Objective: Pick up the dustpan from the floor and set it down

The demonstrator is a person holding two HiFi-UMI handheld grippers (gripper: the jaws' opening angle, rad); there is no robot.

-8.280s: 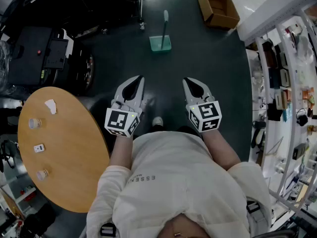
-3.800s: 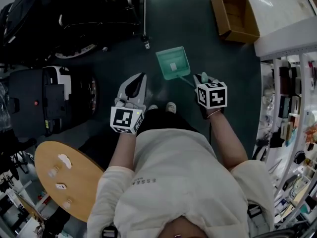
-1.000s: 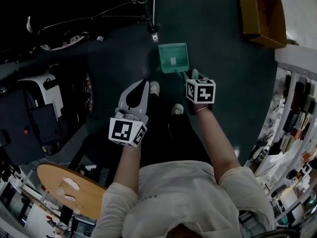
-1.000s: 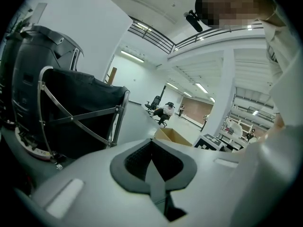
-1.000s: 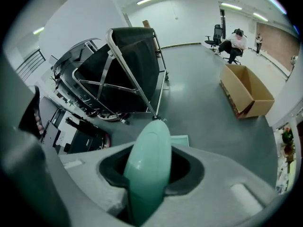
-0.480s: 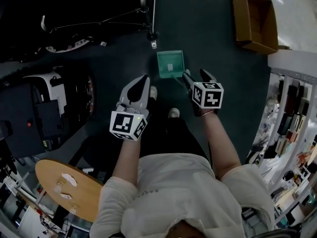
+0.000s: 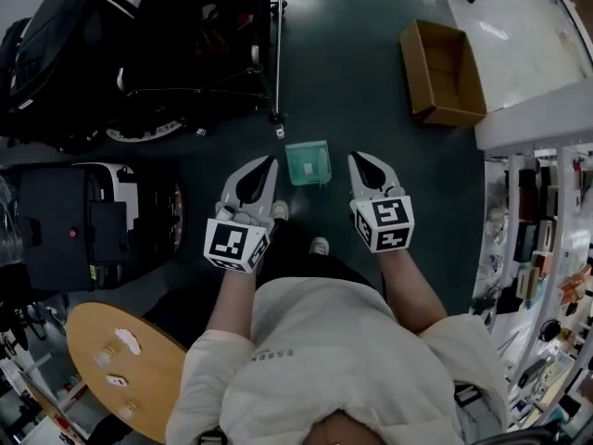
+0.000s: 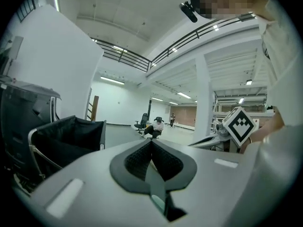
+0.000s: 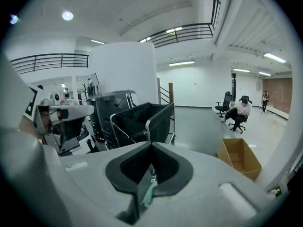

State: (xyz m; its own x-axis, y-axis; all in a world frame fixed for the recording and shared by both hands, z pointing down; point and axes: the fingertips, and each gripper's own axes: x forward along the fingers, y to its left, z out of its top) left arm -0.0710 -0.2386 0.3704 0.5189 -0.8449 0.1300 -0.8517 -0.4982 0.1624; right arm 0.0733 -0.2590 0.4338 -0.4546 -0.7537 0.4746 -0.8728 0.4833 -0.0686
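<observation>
A teal dustpan (image 7: 307, 163) sits on the dark floor ahead of the person's feet, touched by neither gripper. My left gripper (image 7: 266, 161) is held up to its left, jaws shut and empty. My right gripper (image 7: 358, 158) is held up to its right, also shut with nothing in it. In the left gripper view the left gripper's (image 8: 151, 144) tips meet, and a sliver of the dustpan (image 8: 159, 202) shows through the gap behind them. The right gripper (image 9: 151, 146) is likewise closed in its own view, with a teal bit of the dustpan (image 9: 148, 193) below.
A black fabric cart on a metal frame (image 7: 204, 40) stands at the upper left, a dark machine (image 7: 88, 221) at the left. An open cardboard box (image 7: 443, 61) lies at the upper right. Shelving (image 7: 542, 248) runs along the right, and a round wooden table (image 7: 111, 374) is at the lower left.
The right gripper let go of the dustpan's handle, rose and shut empty. The left gripper rose too. The dustpan stays on the floor.
</observation>
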